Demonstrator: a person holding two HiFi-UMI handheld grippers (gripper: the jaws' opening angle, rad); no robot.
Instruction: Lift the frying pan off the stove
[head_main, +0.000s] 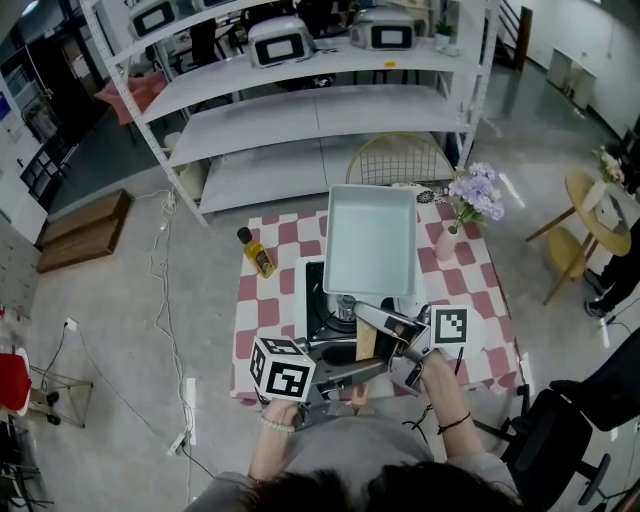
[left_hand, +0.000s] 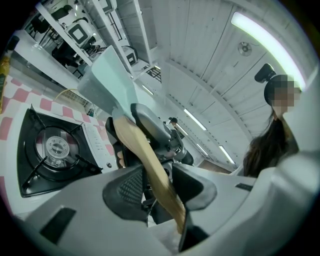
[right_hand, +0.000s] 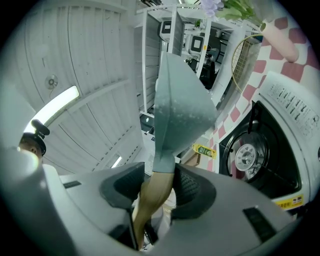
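The frying pan (head_main: 370, 240) is a square, pale teal pan with a wooden handle (head_main: 366, 342). It hangs above the portable gas stove (head_main: 316, 300), clear of the burner. My left gripper (head_main: 362, 374) is shut on the handle's near end, coming from the left. My right gripper (head_main: 380, 320) is shut on the handle closer to the pan, coming from the right. In the left gripper view the handle (left_hand: 145, 160) runs between the pads up to the pan (left_hand: 107, 82), with the bare burner (left_hand: 52, 147) below. In the right gripper view the pads clamp the handle (right_hand: 152, 197) under the pan (right_hand: 180, 107).
The stove stands on a checked tablecloth (head_main: 480, 270). A yellow oil bottle (head_main: 258, 255) lies left of it and a pink vase of purple flowers (head_main: 465, 205) stands to the right. A wire chair (head_main: 400, 160) and white shelving (head_main: 300, 110) are behind the table.
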